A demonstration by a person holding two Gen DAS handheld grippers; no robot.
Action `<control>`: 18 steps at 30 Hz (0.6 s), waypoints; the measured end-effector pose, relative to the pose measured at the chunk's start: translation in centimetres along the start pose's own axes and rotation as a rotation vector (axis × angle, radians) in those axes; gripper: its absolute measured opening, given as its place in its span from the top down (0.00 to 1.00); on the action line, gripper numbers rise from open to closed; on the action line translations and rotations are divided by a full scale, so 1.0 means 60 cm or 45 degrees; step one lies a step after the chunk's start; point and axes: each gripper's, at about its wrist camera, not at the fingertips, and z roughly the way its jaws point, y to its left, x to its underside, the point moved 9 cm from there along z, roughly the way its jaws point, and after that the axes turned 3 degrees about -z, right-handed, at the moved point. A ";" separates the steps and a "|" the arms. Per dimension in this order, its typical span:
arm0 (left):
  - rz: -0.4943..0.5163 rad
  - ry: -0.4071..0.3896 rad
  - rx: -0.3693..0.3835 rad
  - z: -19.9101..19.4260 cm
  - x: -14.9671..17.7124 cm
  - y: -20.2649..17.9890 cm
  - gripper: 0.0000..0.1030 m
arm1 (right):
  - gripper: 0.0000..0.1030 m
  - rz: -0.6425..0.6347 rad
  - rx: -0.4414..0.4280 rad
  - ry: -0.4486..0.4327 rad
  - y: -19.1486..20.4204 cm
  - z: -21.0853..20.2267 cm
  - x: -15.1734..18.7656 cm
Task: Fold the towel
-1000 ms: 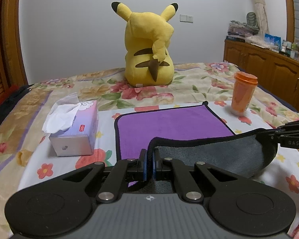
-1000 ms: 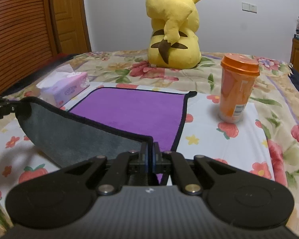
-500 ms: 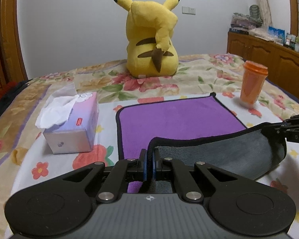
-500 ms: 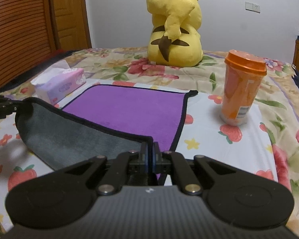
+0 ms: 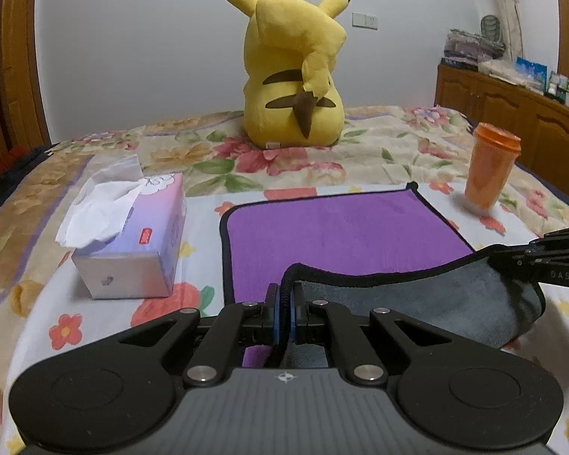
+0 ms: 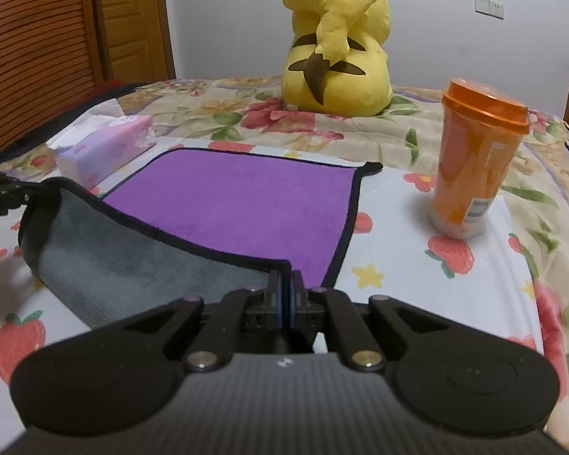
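A purple towel (image 5: pixel 341 235) with a black hem and a grey underside lies on the flowered bed; it also shows in the right wrist view (image 6: pixel 239 204). Its near edge is lifted and curled over, grey side up. My left gripper (image 5: pixel 284 295) is shut on the near left corner. My right gripper (image 6: pixel 283 280) is shut on the near right corner. Each gripper shows at the edge of the other's view, the right gripper (image 5: pixel 527 265) and the left gripper (image 6: pixel 19 193), with the raised hem stretched between them.
A tissue box (image 5: pixel 132 242) stands left of the towel, close to it. An orange lidded cup (image 6: pixel 474 159) stands to the right. A yellow plush toy (image 5: pixel 292 76) sits behind. A wooden cabinet (image 5: pixel 512 113) is at the far right.
Both grippers have carried the lifted near edge forward over the purple face. The tissue box, the cup and the plush toy look closer.
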 end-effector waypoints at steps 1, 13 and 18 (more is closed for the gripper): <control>-0.003 -0.003 0.000 0.002 -0.004 0.001 0.92 | 0.96 -0.002 -0.001 -0.003 -0.001 0.002 -0.002; 0.024 -0.054 -0.001 0.035 -0.048 0.006 0.92 | 0.96 -0.011 -0.009 -0.073 -0.023 0.023 -0.055; 0.025 -0.068 0.000 0.049 -0.060 0.010 0.92 | 0.96 -0.022 -0.004 -0.096 -0.030 0.037 -0.073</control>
